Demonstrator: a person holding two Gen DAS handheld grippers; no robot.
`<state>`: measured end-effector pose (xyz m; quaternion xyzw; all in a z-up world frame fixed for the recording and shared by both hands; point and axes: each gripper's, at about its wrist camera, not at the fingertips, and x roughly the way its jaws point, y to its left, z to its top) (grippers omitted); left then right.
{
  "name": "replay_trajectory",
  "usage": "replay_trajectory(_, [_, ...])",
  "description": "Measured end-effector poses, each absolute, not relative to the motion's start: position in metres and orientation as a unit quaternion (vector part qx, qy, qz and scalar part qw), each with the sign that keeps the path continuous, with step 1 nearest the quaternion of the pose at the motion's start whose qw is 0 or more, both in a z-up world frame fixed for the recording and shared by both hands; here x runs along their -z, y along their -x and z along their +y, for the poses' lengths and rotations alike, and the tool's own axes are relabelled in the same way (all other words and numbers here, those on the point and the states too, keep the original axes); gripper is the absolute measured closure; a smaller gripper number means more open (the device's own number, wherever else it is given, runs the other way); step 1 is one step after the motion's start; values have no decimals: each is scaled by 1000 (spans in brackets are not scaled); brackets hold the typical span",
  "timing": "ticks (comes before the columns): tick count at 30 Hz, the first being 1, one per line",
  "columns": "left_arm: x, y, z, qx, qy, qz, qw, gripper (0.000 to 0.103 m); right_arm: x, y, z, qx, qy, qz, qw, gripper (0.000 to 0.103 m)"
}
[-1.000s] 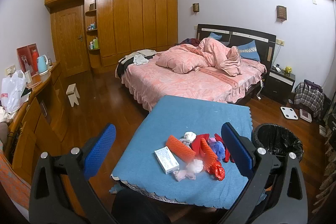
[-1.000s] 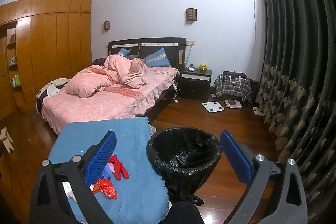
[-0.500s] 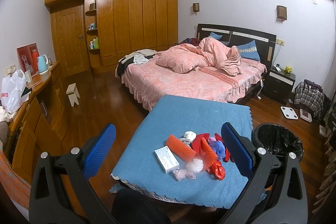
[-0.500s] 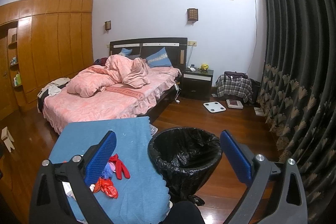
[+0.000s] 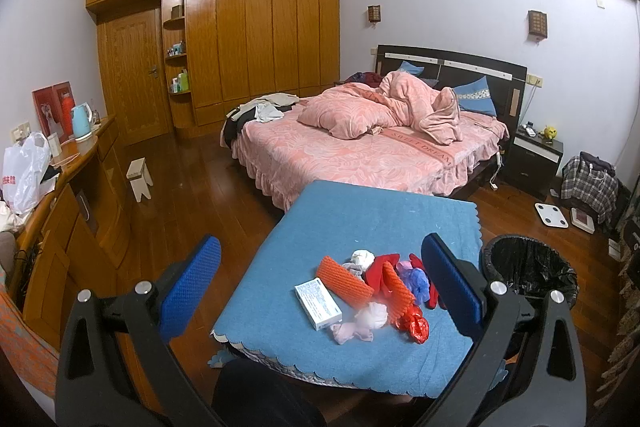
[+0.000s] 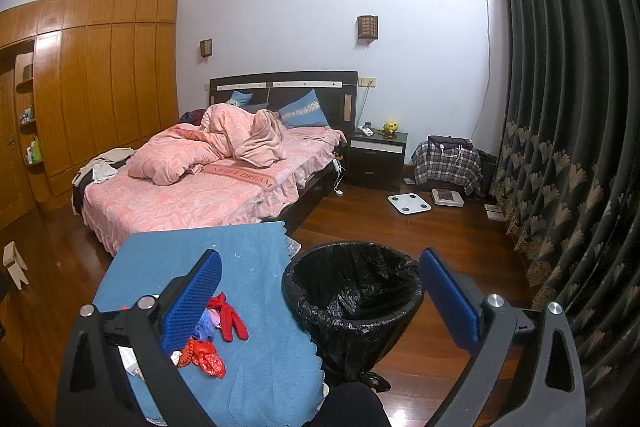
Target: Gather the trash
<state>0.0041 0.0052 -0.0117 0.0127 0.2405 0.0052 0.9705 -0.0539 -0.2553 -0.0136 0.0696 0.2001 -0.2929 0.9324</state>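
Note:
A pile of trash lies on the blue-covered table (image 5: pixel 352 219): a white box (image 5: pixel 318 303), orange foam netting (image 5: pixel 344 281), crumpled white tissue (image 5: pixel 372 315), a red plastic wrapper (image 5: pixel 414 323), purple plastic (image 5: pixel 416 277) and red scraps (image 6: pixel 230 317). A black-lined trash bin (image 6: pixel 352 287) stands on the floor right of the table; it also shows in the left wrist view (image 5: pixel 528 267). My left gripper (image 5: pixel 320 281) is open and empty, held above the table's near edge. My right gripper (image 6: pixel 320 293) is open and empty, above the bin's near rim.
A bed with pink bedding (image 5: pixel 360 147) stands behind the table. A wooden sideboard (image 5: pixel 80 187) runs along the left, with a small stool (image 5: pixel 140 179) beside it. A nightstand (image 6: pixel 378 157), scales (image 6: pixel 408 203) and dark curtains (image 6: pixel 568 147) are to the right.
The right wrist view has shifted slightly; the left has barely moved. Both grippers stay open and the trash lies untouched.

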Motion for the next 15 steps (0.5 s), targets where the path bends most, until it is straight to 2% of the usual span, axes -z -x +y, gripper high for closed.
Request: replay_trajectory(15, [11,-4,5,-5,-13,241,970,5,13,54,-256,293,-71,200,932,6])
